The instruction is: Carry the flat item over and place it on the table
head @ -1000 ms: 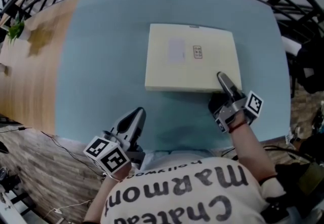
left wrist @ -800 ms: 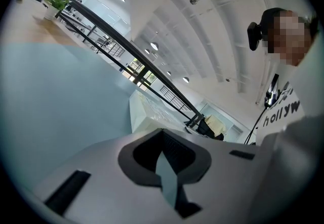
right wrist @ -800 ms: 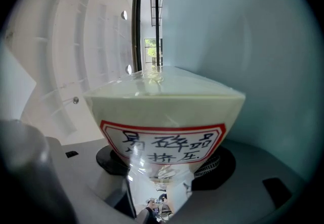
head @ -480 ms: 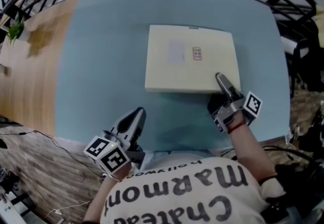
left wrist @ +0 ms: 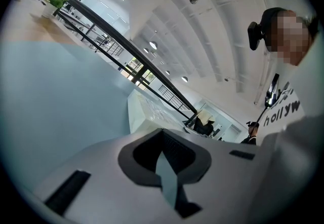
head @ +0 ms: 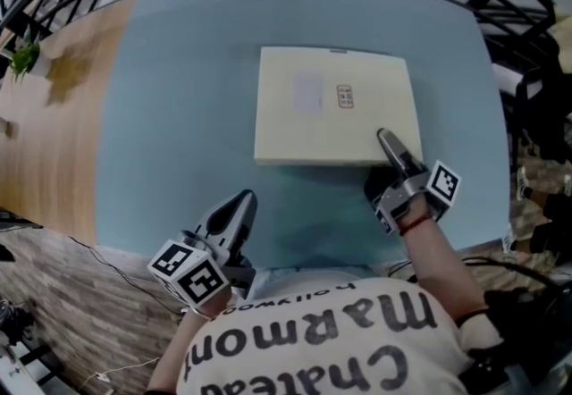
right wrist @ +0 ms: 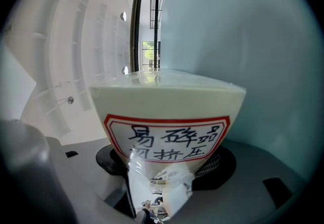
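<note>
From the head view, the flat box lay on the pale blue worktop, cream-coloured, with a small label on its top face. My right hand-held gripper was at the box's near right corner, one jaw laid across the top of it while the other was hidden below the edge. My left hand-held gripper hung over the near edge of the worktop, well apart from the box, its jaws drawn to a single point. A wood-toned surface ran along the left side, with a green plant at its far end. In the left gripper view, the left hand-held gripper had its jaws together with only a thin sliver of worktop showing between them and nothing held; the box sat ahead on the blue surface, and a black railing crossed behind it. In the right gripper view, the right hand-held gripper was clamped on the box, whose edge filled the space between the jaws (a red-bordered label with handwritten characters faced the camera), and the worktop stood along the right of the frame.
</note>
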The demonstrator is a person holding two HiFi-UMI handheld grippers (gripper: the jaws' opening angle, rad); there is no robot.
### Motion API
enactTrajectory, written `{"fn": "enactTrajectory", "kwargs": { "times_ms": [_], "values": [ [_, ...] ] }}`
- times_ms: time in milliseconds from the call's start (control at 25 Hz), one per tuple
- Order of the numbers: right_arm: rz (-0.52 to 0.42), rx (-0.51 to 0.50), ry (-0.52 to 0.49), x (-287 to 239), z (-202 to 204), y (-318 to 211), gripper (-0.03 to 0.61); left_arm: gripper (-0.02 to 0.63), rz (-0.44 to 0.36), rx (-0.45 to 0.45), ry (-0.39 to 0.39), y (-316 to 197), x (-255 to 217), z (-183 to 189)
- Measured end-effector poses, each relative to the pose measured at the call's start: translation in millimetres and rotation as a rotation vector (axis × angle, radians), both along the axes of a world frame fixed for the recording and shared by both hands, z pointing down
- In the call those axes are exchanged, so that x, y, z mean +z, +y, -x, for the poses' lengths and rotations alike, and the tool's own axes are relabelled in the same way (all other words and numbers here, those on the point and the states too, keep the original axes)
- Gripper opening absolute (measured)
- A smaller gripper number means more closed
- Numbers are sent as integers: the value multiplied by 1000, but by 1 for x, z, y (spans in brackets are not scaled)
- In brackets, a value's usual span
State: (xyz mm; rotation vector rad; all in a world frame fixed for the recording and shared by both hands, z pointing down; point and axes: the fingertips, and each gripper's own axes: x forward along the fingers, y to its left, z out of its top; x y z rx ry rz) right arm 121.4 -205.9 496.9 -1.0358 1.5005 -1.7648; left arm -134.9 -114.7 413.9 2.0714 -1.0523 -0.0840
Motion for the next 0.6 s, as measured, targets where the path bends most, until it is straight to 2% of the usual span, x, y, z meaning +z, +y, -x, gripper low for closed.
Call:
{"fn": "enactTrajectory", "kwargs": {
  "times_ms": [600],
  "values": [
    [65, 23, 60, 1, -4, 6, 327, 2, -11, 30, 22, -13, 0, -11]
  ]
}}
